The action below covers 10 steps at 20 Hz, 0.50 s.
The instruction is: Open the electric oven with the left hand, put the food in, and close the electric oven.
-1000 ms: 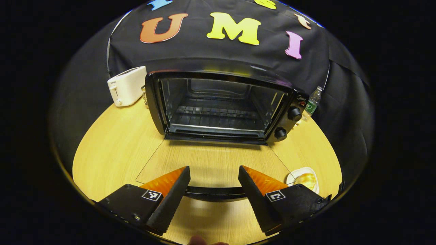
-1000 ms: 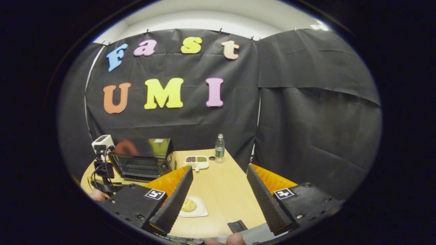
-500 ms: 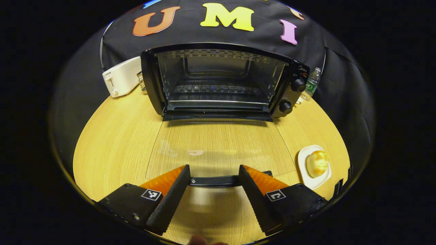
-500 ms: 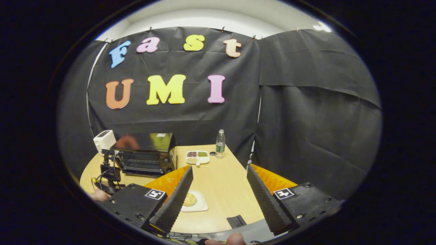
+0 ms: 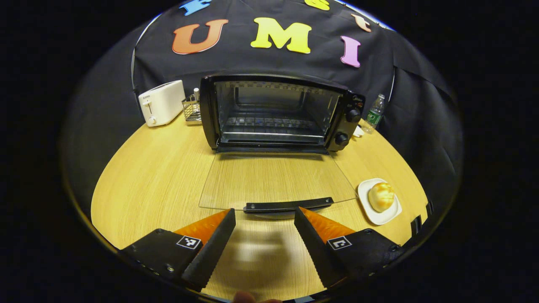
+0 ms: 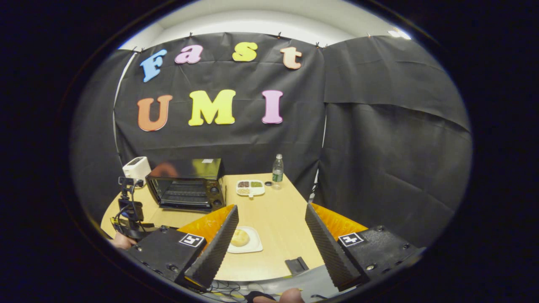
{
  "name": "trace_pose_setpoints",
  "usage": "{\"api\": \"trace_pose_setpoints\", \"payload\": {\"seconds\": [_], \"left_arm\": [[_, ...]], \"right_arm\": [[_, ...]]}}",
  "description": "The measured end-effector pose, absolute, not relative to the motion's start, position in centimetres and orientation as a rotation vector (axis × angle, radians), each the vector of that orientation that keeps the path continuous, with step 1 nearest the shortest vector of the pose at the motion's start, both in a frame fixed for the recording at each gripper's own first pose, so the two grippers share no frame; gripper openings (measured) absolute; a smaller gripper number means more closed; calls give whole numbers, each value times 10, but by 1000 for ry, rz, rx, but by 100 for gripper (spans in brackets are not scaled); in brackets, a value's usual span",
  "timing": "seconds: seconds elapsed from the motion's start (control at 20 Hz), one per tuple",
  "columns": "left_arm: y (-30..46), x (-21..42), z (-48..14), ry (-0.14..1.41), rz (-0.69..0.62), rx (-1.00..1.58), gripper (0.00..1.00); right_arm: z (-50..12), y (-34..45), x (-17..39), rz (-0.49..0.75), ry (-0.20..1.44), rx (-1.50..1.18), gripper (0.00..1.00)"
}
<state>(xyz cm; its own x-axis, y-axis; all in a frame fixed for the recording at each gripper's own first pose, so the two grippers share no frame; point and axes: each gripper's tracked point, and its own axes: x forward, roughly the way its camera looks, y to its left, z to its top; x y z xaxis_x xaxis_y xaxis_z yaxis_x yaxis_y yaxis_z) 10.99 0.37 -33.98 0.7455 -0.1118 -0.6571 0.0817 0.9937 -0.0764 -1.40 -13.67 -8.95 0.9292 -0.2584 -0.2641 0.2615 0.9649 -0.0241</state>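
The black electric oven [image 5: 273, 113] stands at the back of the table with its cavity open and a wire shelf inside. Its glass door [image 5: 276, 181] lies flat toward me, the black handle [image 5: 288, 205] at its near edge. My left gripper [image 5: 264, 211] is open just short of that handle, touching nothing. A golden bun [image 5: 381, 196] rests on a white plate [image 5: 387, 216] to the right of the door. In the right gripper view, the oven [image 6: 187, 183] is far left, and the bun [image 6: 240, 237] shows beside the left finger of my open, empty right gripper [image 6: 269, 207].
A white toaster [image 5: 162, 102] and a wire rack [image 5: 191, 107] stand left of the oven, a water bottle [image 5: 372, 113] to its right. A divided snack tray [image 6: 250, 188] sits behind the plate. A small black block [image 6: 297, 265] lies at the near table edge.
My left gripper has drawn back from the door handle, which sat between its fingers before. The door now lies flat and free. The right gripper view drifted slightly.
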Motion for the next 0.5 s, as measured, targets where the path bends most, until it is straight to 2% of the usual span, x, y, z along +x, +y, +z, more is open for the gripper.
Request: {"api": "trace_pose_setpoints", "payload": {"seconds": [0.25, 0.5], "left_arm": [[16, 70, -289, 619, -110, -74, 93], [47, 25, -245, 530, -58, -81, 93]], "right_arm": [[-112, -123, -28, -234, 304, 7, 99], [-140, -107, -34, -171, 348, -28, 99]]}}
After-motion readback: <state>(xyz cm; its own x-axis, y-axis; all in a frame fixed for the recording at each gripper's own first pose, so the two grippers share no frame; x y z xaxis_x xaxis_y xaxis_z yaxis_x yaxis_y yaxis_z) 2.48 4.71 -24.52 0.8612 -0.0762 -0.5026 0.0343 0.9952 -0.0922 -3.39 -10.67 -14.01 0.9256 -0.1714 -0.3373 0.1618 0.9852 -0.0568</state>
